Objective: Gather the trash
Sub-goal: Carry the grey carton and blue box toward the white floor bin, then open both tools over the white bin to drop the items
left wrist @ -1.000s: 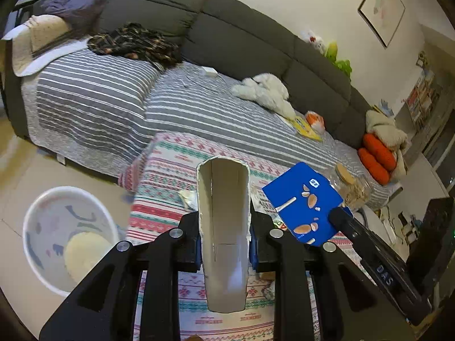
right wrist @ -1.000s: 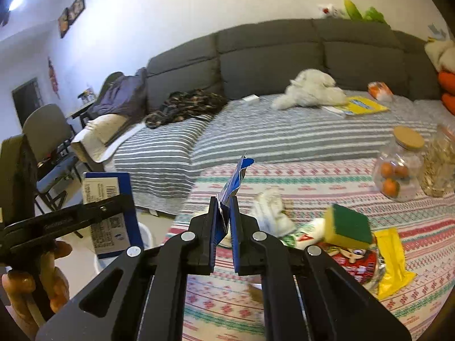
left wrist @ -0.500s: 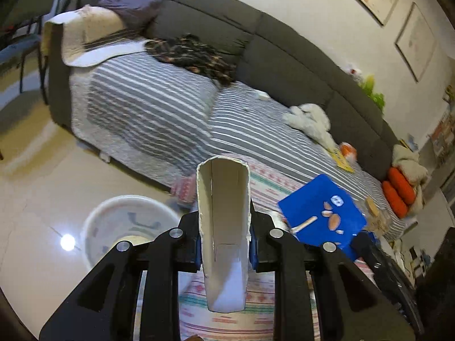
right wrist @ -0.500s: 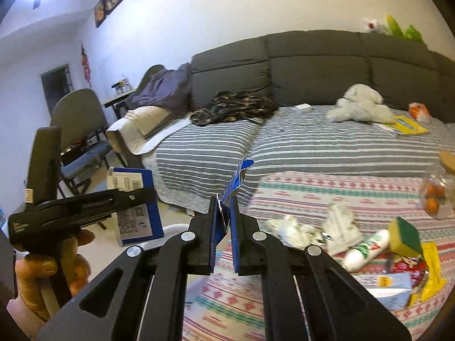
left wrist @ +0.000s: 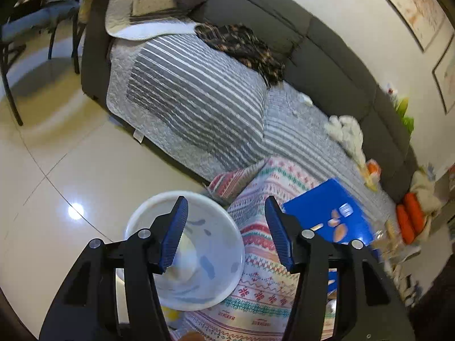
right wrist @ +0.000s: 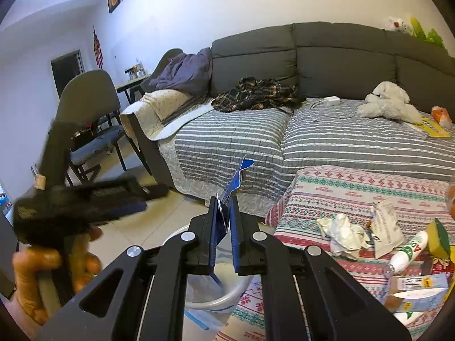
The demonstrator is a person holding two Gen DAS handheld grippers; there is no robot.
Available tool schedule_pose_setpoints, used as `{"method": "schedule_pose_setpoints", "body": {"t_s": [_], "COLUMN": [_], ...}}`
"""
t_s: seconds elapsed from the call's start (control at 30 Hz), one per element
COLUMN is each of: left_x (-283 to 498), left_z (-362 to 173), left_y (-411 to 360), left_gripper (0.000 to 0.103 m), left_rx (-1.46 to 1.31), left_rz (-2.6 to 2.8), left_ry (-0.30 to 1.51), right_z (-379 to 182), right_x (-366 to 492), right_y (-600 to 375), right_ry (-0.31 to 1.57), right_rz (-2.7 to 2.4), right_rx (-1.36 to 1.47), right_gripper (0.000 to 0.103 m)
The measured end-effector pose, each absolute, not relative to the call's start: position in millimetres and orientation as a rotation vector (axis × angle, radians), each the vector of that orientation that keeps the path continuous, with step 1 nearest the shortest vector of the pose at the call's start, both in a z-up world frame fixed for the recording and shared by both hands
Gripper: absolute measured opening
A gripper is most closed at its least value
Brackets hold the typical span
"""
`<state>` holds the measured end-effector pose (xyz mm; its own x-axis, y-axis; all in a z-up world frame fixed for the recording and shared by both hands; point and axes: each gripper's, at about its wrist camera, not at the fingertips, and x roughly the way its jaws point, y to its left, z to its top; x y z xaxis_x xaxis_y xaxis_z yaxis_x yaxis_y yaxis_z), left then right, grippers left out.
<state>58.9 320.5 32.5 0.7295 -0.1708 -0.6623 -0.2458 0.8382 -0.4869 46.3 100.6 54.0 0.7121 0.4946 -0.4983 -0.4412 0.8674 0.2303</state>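
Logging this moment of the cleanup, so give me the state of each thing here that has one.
left tongs: opening, nothing between them, over the bin
right tongs: shut on blue wrapper
white bin: open-topped, trash inside
crumpled tissue: lying on the patterned cloth

Two wrist fisheyes, both over bin [left wrist: 199, 255], facing sofa [right wrist: 327, 54]

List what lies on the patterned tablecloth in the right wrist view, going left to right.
Crumpled white tissue → torn grey wrapper → white tube with green print → yellow-and-green sponge.
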Motion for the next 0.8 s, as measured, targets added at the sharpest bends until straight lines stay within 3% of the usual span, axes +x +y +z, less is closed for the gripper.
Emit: {"method": "schedule_pose_setpoints", "body": {"t_s": [0.5, 0.6, 0.7, 0.8], "left_x": [24, 19, 16, 15], "left_z": [53, 55, 57, 58], "left_y": [379, 387, 391, 390], "left_gripper": [0.059, 0.059, 0.059, 0.061], "left_rx": [-0.684, -0.691, -0.699, -0.691], "left_rz": [0.171, 0.192, 0.195, 0.193], "left_ry": [0.649, 0.633, 0.625, 0.623], "right_z": [34, 30, 27, 26], "right_x": [56, 58, 59, 60], "right_y": [167, 179, 183, 181], "right_ry": [0.641, 0.666, 0.673, 0.681], "right_rz": [0.565, 0.549, 0.528, 0.515], "right_rx": [0.059, 0.034, 0.027, 0.034], "right_gripper": [0.009, 0.016, 0.044, 0.049]}}
